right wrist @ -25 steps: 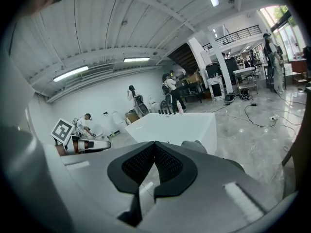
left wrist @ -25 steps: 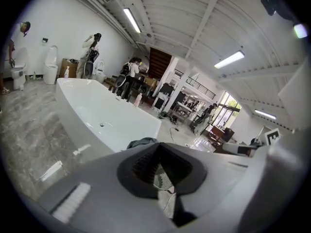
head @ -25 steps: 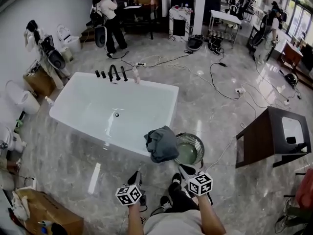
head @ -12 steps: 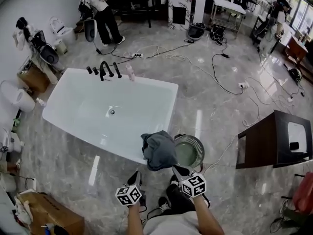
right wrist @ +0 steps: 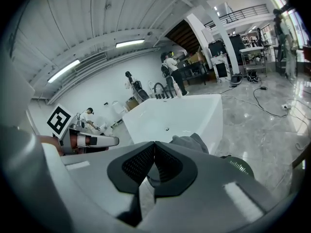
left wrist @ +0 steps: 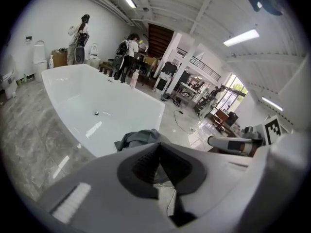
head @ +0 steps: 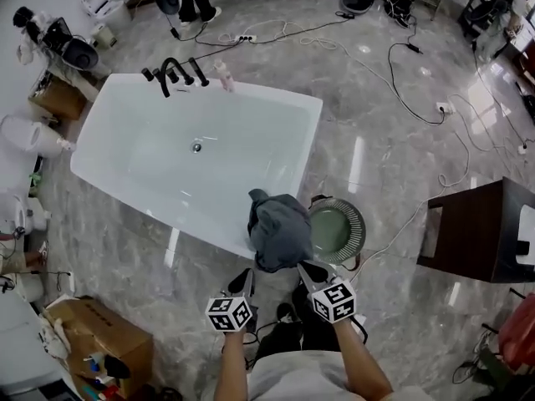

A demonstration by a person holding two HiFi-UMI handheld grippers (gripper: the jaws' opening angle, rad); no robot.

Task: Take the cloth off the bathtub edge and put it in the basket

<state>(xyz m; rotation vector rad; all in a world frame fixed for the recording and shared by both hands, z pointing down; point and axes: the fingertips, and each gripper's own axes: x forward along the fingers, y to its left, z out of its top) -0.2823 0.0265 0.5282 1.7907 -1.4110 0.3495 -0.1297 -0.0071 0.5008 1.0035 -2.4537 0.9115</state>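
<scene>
A grey cloth point(head: 280, 228) hangs crumpled over the near right corner of the white bathtub point(head: 150, 170). A round green basket point(head: 338, 231) stands on the floor just right of it. My left gripper point(head: 245, 280) is shut and empty, a little short of the cloth's lower edge. My right gripper point(head: 307, 271) is also shut and empty, close to the cloth's lower right edge and the basket. In the left gripper view the cloth point(left wrist: 138, 138) lies just beyond the closed jaws. The right gripper view shows the cloth point(right wrist: 193, 141) ahead, with the basket point(right wrist: 239, 166) to its right.
Black taps point(head: 175, 72) stand on the tub's far rim. A dark wooden cabinet point(head: 481, 232) is at the right, and a cardboard box point(head: 96, 341) at the lower left. Cables point(head: 401, 69) run over the marble floor. Toilets point(head: 25, 136) line the left wall.
Both grippers have moved forward and down toward the cloth, still shut. The cloth, tub and basket have not moved.
</scene>
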